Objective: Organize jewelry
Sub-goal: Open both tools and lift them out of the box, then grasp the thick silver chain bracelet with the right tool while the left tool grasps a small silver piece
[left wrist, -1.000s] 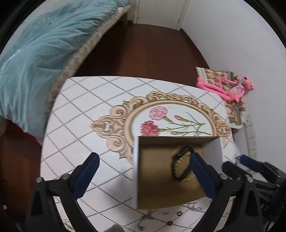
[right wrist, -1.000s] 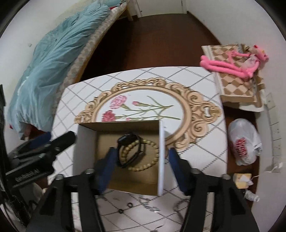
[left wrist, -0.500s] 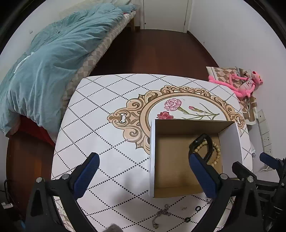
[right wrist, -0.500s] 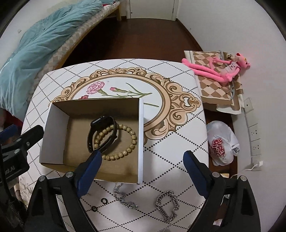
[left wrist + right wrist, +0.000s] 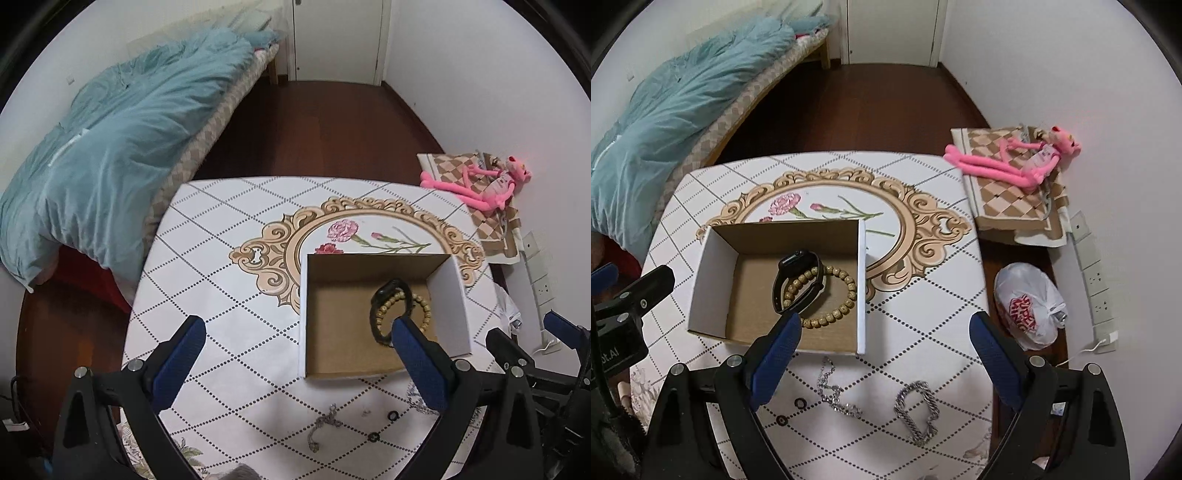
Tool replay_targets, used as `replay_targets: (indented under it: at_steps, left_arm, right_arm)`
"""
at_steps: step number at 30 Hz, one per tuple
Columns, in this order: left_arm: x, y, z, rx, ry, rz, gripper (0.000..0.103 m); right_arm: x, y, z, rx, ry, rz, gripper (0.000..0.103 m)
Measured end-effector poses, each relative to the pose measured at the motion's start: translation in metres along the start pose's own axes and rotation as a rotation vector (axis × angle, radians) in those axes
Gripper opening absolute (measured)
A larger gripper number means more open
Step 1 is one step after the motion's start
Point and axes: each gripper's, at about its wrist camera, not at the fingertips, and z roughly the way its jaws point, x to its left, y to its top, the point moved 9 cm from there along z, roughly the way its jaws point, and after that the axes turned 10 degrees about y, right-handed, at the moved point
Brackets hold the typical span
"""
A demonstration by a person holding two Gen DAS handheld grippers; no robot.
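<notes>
On the far left a bed (image 5: 110, 155) under a teal quilt runs beside the table's left edge; the quilt's lower end hangs down and hides whatever is beneath it.

The left gripper (image 5: 299, 347) hovers above the tabletop (image 5: 229, 280) near its left edge, jaws spread wide with nothing between them. Its right finger (image 5: 417, 363) covers part of the box's near right corner and the near ends of the things inside.

The box (image 5: 701, 280), open-topped cardboard, sits at the middle of the tabletop toward the near edge, over part of the printed floral frame. Inside, against its right wall, a black watch (image 5: 798, 284) lies overlapping a bead bracelet (image 5: 842, 299); which lies on top is hard to make out.

The right gripper (image 5: 886, 336) hangs over the near right part of the tabletop, jaws wide apart and holding nothing. Its left finger (image 5: 775, 363) overlaps the box's near wall.

Between box and near edge lie two small dark rings (image 5: 799, 403), a thin silver chain (image 5: 834, 395) and, to its right, a heavy chain bracelet (image 5: 918, 413). In the left view these are tiny and the right finger cuts some off.

Right of the table, on the floor, a pink plush (image 5: 1012, 162) lies on a checked cushion (image 5: 1008, 199), and a white bag (image 5: 1027, 306) sits nearer, its contents hidden.
</notes>
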Motion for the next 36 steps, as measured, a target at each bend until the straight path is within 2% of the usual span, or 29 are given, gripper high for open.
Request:
replay_targets:
  at_steps: [16,21,27,33,36]
  left_arm:
    - [0.014,-0.033,-0.089,-0.109,-0.010,-0.030,0.103]
    - [0.026,-0.046,-0.101,-0.132,0.000,-0.067,0.103]
    - [0.036,-0.081,-0.073,-0.086,0.040,-0.078,0.103]
    - [0.032,-0.126,-0.023,0.018,0.082,-0.066,0.103]
    - [0.031,-0.144,-0.004,0.056,0.092,-0.067,0.103]
  right_arm:
    - [0.014,-0.023,-0.112,-0.184,0.014,-0.017,0.094]
    - [0.010,-0.039,-0.124,-0.186,0.054,0.029,0.094]
    - [-0.025,-0.080,-0.090,-0.096,0.034,0.141,0.094]
    - [-0.068,-0.131,-0.019,0.023,0.042,0.273,0.092]
    - [-0.072,-0.144,0.009,0.050,0.055,0.275,0.075]
